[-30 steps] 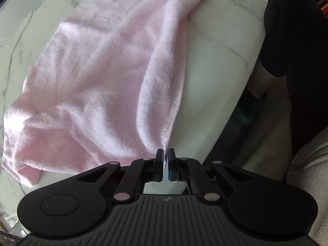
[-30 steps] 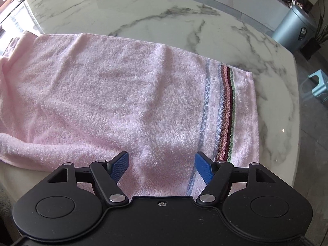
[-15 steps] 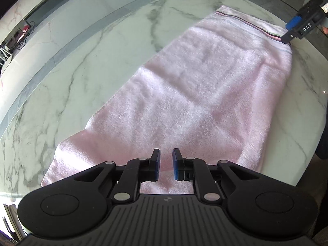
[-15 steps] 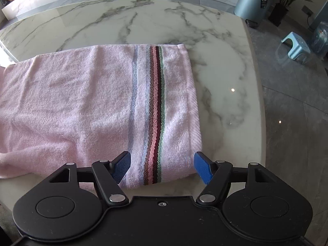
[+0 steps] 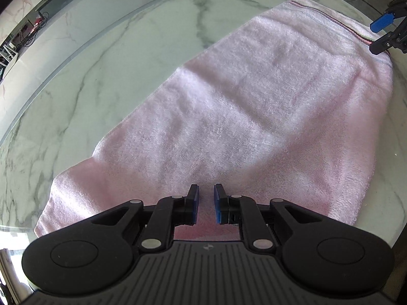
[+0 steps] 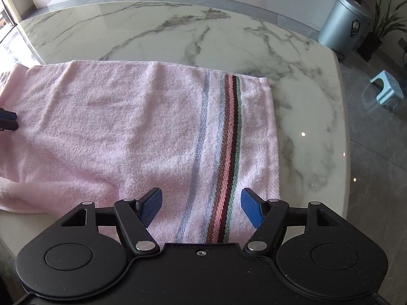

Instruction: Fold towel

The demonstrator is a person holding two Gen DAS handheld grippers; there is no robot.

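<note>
A pink towel (image 5: pixel 249 117) lies flat along the white marble table (image 5: pixel 89 81), with coloured stripes near its far end. My left gripper (image 5: pixel 206 198) hovers over the plain near end, jaws a small gap apart and empty. My right gripper (image 6: pixel 201 200) is wide open over the striped end of the towel (image 6: pixel 127 132), holding nothing. The right gripper also shows at the far right of the left wrist view (image 5: pixel 386 33). The left gripper's fingertips (image 6: pixel 7 122) show at the left edge of the right wrist view.
The table's edge (image 6: pixel 340 127) runs just right of the towel's striped end. Beyond it on the floor stand a grey bin (image 6: pixel 343 23), a plant (image 6: pixel 384 25) and a small blue stool (image 6: pixel 386 89).
My left gripper let go of the towel edge, opened a little and swung over the towel's plain end. My right gripper moved along the towel to its striped end, staying open.
</note>
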